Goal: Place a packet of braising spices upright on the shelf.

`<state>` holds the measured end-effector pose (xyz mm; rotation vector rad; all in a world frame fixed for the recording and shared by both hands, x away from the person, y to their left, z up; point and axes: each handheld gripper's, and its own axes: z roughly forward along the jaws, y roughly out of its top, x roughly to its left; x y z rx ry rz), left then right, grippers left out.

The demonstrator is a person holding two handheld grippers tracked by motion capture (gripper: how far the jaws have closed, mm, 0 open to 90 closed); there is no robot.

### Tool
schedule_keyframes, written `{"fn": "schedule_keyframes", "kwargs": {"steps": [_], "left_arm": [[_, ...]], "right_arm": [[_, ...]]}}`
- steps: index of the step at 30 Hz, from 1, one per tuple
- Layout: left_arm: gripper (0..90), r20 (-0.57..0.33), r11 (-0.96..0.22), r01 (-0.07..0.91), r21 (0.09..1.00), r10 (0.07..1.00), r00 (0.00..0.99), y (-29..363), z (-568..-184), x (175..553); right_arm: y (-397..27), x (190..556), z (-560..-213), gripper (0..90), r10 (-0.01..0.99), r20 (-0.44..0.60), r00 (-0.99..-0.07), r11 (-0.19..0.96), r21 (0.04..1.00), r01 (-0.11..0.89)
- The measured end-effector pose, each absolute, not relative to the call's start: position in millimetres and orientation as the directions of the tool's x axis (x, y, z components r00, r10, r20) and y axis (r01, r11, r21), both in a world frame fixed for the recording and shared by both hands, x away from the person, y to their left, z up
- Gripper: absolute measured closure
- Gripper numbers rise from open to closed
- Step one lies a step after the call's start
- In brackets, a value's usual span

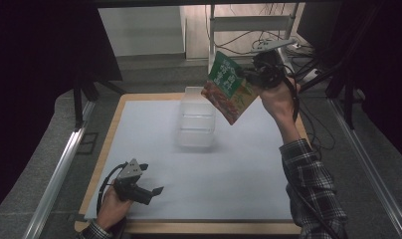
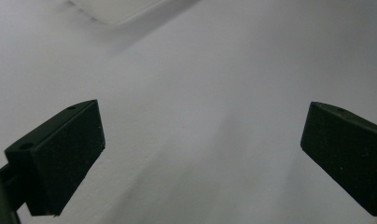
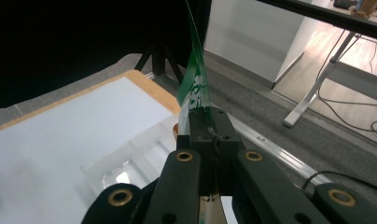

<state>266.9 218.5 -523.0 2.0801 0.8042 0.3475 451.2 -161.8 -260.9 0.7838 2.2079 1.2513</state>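
Pinching a green and orange food packet [image 1: 228, 85] by one edge, the right gripper [image 1: 254, 78] holds it in the air in the upper middle of the high view, above and to the right of the clear plastic container [image 1: 196, 121] on the white table sheet [image 1: 229, 174]. The right gripper view shows its two jaws pressed together on the thin packet [image 3: 194, 88], which rises edge-on from between them, with the container [image 3: 130, 161] lying below and to the left of the jaws. The packet hangs tilted, its long axis running from upper left to lower right in the high view, its lower corner pointing toward the container's right rim. The coming move probably turns on this: the container's open top lies down and left of the packet, so the right hand is plainly the nearer one. The left gripper [image 1: 150, 191] rests low at the lower left, well apart from both things, its jaws spread wide over bare sheet [image 2: 200, 93] with nothing between them.
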Motion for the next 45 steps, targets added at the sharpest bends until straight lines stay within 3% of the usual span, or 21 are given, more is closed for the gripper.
{"fn": "schedule_keyframes", "kwargs": {"steps": [11,21,45], "left_arm": [[0.0,-0.052,-0.426,0.422,0.8,0.653,0.756,218,-523,267],[0.0,-0.054,-0.427,0.421,0.8,0.648,0.76,218,-524,267],[0.0,-0.05,-0.44,0.423,0.792,0.644,0.764,218,-524,267]], "right_arm": [[-132,481,-260,89.2,0.675,-0.082,-0.733,0.356,0.906,0.227],[-109,508,-284,89.2,0.66,-0.071,-0.748,0.353,0.908,0.225],[-88,534,-331,89.1,0.595,-0.056,-0.802,0.474,0.831,0.293]]}}
